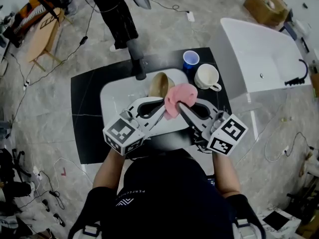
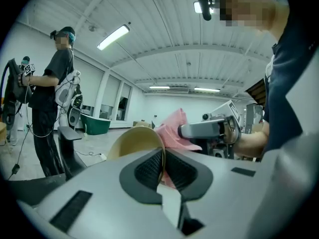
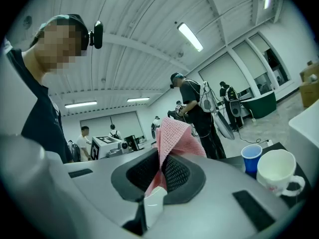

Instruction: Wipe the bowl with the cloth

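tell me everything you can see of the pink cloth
The pink cloth is a soft fabric with a fine waffle-like weave, bunched into a crumpled wad. The right gripper is shut on a fold of it, so most of the fabric stands up past the jaws. It is held in the air and lies against the tan bowl, which the left gripper grips by the rim.

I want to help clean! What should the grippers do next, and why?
Probably push the cloth into the bowl and rub. The left gripper grips the bowl's rim, the right gripper pinches the cloth, and the two are held side by side.
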A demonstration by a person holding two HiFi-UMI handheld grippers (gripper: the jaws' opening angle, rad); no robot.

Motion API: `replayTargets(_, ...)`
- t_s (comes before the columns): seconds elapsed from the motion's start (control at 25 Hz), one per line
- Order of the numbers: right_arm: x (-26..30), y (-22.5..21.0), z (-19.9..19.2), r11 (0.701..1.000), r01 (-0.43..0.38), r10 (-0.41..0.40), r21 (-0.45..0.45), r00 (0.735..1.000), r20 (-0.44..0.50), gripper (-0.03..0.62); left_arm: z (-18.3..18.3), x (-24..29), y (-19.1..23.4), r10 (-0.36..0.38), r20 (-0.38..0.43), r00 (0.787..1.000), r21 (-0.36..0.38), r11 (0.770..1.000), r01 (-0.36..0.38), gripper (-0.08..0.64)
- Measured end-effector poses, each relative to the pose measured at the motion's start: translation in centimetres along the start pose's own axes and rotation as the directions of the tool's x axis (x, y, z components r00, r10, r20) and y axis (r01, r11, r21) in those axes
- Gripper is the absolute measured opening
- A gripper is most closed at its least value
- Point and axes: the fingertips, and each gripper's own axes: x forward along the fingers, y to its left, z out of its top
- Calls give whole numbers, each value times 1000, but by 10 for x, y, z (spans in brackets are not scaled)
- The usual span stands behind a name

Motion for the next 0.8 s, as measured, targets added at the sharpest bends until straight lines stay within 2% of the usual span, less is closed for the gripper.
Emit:
replayTargets(0.32, 2, 7, 17, 1000, 14, -13, -22, 999, 45, 43, 9, -17, -31, -137, 4, 991, 67, 988, 136, 21)
replayTargets(0.8, 1, 15, 23, 994, -17, 20, -104, 999, 35, 41, 16, -38, -51, -234, 5, 972, 101, 967, 232, 21)
